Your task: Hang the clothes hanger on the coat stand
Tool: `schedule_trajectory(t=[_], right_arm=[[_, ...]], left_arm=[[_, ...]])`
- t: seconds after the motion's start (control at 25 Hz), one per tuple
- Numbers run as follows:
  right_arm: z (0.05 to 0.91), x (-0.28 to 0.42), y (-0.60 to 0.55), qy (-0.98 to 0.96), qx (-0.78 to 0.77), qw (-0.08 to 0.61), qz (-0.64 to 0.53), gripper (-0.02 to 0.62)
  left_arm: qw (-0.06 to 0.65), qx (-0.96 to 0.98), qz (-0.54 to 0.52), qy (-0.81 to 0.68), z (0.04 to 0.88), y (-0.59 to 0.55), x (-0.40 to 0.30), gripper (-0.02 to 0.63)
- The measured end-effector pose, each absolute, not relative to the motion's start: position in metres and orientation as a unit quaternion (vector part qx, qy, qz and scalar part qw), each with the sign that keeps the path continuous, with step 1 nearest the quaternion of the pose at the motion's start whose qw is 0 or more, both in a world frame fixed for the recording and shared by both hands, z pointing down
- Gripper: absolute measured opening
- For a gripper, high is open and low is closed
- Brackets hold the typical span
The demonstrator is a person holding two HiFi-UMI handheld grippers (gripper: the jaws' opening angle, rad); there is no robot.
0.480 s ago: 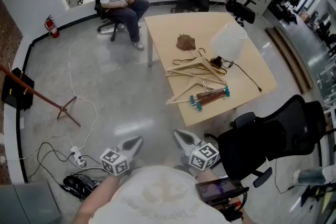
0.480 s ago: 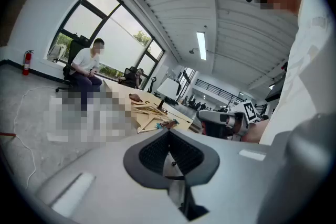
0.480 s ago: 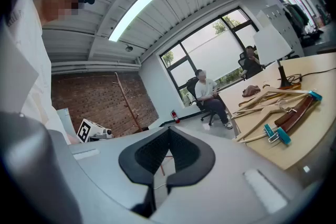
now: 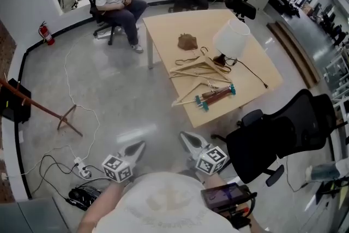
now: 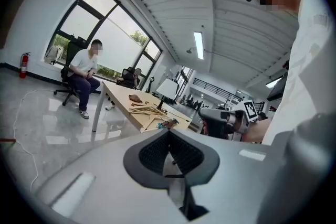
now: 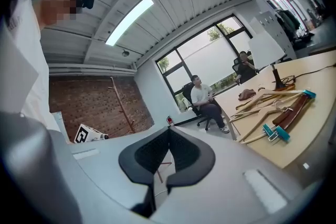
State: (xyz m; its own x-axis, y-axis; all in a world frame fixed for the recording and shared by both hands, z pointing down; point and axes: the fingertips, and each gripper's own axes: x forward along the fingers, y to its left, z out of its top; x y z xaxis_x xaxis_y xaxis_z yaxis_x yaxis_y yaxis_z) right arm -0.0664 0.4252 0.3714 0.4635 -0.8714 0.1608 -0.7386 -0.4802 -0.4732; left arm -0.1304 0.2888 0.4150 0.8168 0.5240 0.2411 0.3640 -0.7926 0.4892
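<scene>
Both tools shut, nothing between the jaws: left tool (image 4: 136,148) and right tool (image 4: 188,142), low and close to me. The hangers (image 4: 199,69) lie piled on the counter (image 4: 163,30), well apart from the coat stand (image 4: 43,103). The top hanger's long axis runs across the counter, hook toward the far end. Risk: overlapping arms snag, dragging neighbouring hangers or the lamp (image 4: 232,38) cord.

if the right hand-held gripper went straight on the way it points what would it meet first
Nothing close: the right hand-held gripper aims over open floor between coat stand and table, roughly toward the fire extinguisher; depth is unclear.
</scene>
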Motion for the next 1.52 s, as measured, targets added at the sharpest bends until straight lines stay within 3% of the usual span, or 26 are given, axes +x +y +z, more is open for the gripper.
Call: schedule_trajectory(t=[0.84, 1.24, 1.52], right_arm=[[0.391, -0.094, 0.403, 0.445, -0.853, 0.146, -0.229, 0.012], [0.410, -0.089, 0.459, 0.383, -0.881, 0.157, -0.231, 0.012], [0.420, -0.047, 0.477, 0.392, -0.878, 0.158, -0.225, 0.012]], left_arm=[[0.230, 0.921, 0.204, 0.238, 0.418, 0.253, -0.179, 0.000], [0.220, 0.890, 0.202, 0.346, 0.430, 0.318, -0.146, 0.000], [0.202, 0.886, 0.219, 0.355, 0.434, 0.354, -0.106, 0.000]])
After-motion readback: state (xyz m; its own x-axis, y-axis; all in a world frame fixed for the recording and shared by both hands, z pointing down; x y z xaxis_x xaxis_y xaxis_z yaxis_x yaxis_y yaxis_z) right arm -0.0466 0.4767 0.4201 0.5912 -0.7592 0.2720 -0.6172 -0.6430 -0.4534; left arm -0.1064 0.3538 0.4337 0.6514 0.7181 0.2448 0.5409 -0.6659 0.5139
